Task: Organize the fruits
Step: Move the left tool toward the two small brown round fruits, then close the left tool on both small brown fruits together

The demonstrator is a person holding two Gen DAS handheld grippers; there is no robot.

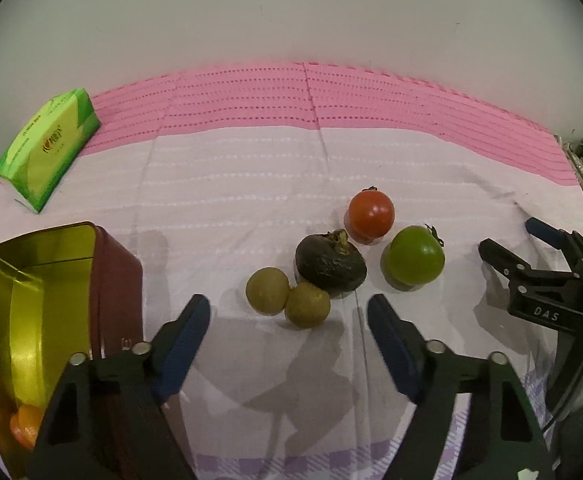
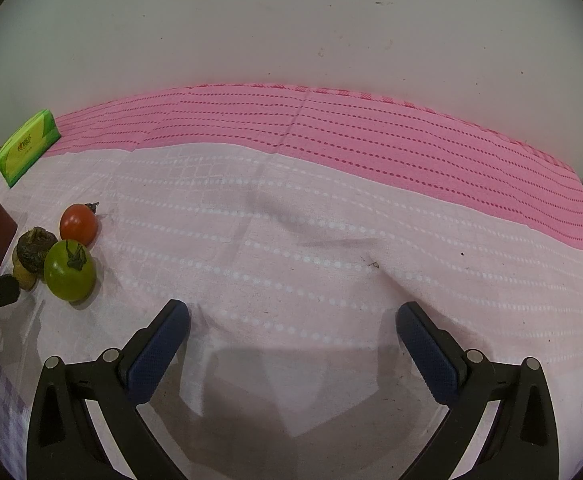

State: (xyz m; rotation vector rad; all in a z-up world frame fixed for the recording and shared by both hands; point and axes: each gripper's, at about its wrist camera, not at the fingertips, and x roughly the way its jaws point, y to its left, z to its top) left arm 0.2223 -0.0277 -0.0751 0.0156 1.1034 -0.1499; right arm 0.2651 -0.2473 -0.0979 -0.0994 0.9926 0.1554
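The left gripper point(image 1: 289, 312) gapes empty, two yellow-green fruits point(image 1: 287, 296) just ahead between its fingertips; the right gripper point(image 2: 293, 318) likewise spread, fruit far left.

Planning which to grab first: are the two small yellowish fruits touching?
Touching. The left wrist view shows the two yellowish fruits pressed together with no gap.

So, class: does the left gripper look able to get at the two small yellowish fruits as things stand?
Probably yes. The left gripper is open, and the yellowish fruits lie just ahead between its fingers with nothing in between.
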